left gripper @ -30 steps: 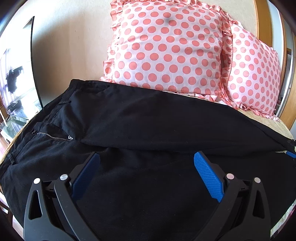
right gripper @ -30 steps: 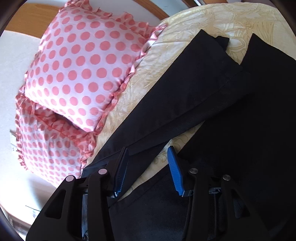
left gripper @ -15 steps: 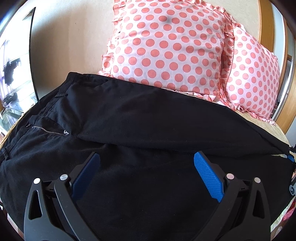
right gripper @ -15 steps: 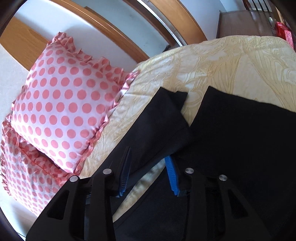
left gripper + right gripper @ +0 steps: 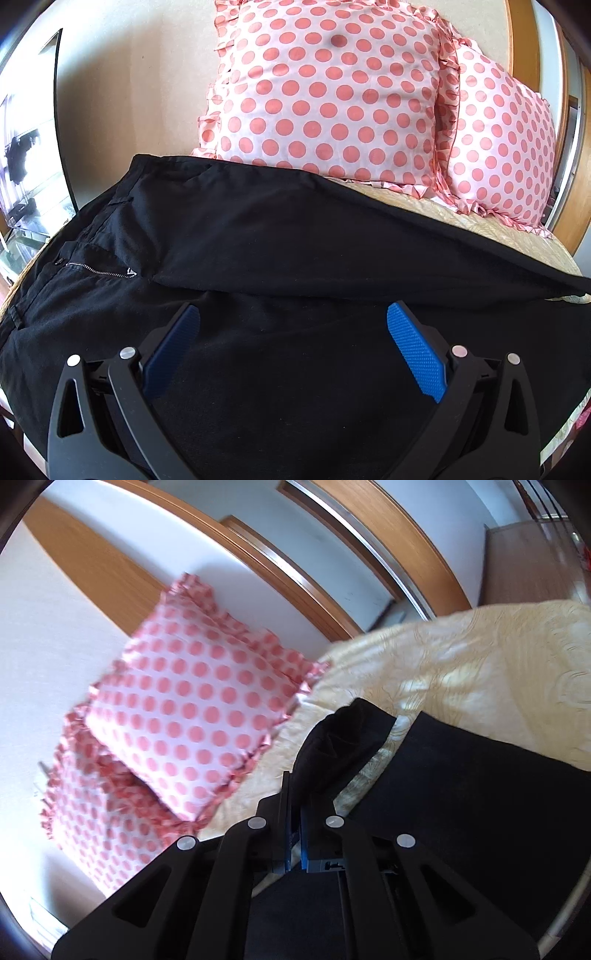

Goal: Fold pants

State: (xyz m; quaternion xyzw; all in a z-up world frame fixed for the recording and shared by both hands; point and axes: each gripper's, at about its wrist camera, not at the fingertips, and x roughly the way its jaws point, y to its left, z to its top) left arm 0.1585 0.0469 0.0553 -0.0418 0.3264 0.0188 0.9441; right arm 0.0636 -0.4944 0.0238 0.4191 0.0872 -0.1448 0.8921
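Your pants [image 5: 295,240] lie spread across the bed [image 5: 480,672], waist toward the left in your left wrist view, legs running right. Behind them two pillows [image 5: 325,88] lean side by side against the wall [image 5: 129,92]. Your left gripper [image 5: 291,350] hangs over the nearer leg. Your right gripper [image 5: 293,812] sits at the far leg's hem, that cloth between its fingers, the pillows to its left.

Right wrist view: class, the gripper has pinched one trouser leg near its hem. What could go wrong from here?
1. The right gripper is shut on only a bunched edge of the far trouser leg; the fabric may slip out.
2. The left gripper hovers open over the black pants, pinning nothing, so pulling may drag them across the yellow bedspread.
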